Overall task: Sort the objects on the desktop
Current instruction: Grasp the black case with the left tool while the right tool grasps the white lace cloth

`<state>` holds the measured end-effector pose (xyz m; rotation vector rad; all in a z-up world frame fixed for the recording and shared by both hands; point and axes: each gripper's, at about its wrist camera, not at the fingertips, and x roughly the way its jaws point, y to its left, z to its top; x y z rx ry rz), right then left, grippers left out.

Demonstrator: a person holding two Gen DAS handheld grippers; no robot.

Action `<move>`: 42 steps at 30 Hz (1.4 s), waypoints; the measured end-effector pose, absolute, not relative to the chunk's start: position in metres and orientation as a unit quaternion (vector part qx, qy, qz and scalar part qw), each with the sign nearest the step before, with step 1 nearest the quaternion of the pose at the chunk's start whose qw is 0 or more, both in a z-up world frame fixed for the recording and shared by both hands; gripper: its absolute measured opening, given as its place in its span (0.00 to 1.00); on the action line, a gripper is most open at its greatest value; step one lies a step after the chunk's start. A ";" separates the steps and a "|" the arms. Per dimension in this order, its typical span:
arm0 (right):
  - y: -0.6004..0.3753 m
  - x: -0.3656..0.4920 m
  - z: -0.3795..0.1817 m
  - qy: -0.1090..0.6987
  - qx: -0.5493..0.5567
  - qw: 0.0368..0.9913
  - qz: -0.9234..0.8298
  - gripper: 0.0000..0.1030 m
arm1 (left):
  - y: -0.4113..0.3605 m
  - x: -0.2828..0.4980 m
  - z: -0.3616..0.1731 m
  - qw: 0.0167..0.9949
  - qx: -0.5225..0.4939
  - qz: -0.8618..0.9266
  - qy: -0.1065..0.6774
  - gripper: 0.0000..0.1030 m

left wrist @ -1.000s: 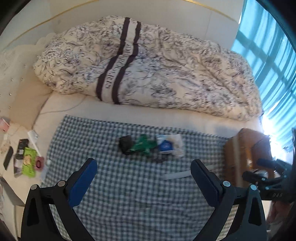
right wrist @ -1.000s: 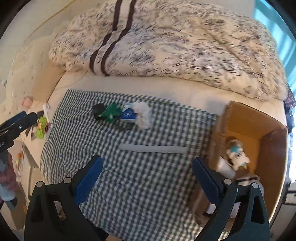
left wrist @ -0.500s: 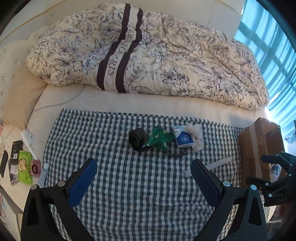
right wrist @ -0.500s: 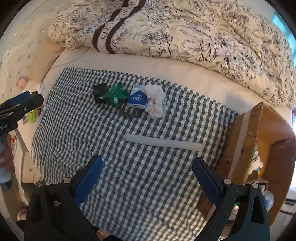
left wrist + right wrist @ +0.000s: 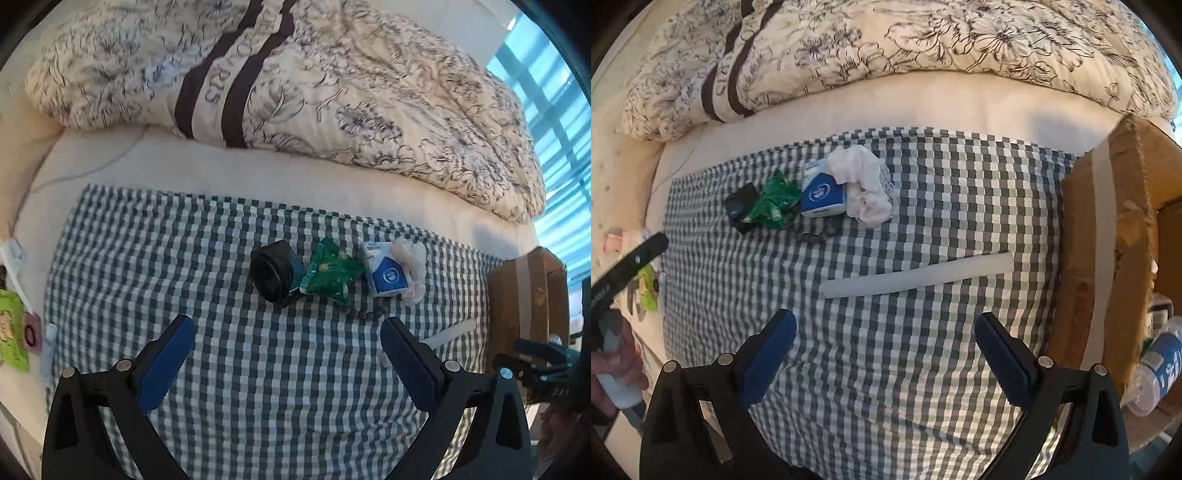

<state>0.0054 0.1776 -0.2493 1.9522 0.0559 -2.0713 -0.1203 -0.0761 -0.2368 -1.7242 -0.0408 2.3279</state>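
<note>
Bed spread with checked cloth [image 5: 923,369]. Both grippers, left gripper [image 5: 286,354] and right gripper [image 5: 884,350], spread wide, nothing held. Cluster unsorted at 12 o'clock: black cap [image 5: 271,271], green packet [image 5: 328,277], blue box [image 5: 823,197], white rag [image 5: 866,188]. White stick [image 5: 916,275] near centre. Cardboard box [image 5: 1108,240] at 3 o'clock, few items inside. Sorting judged mostly undone.

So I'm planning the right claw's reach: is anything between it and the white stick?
Nothing visible. The right claw is open, and only bare checked cloth lies between it and the white stick; the clutter pile sits beyond.
</note>
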 end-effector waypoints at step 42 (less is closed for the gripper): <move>0.108 -0.095 -0.343 0.053 0.669 0.228 -0.705 0.12 | -0.042 -0.178 -0.362 0.139 -0.672 0.726 -0.043 0.10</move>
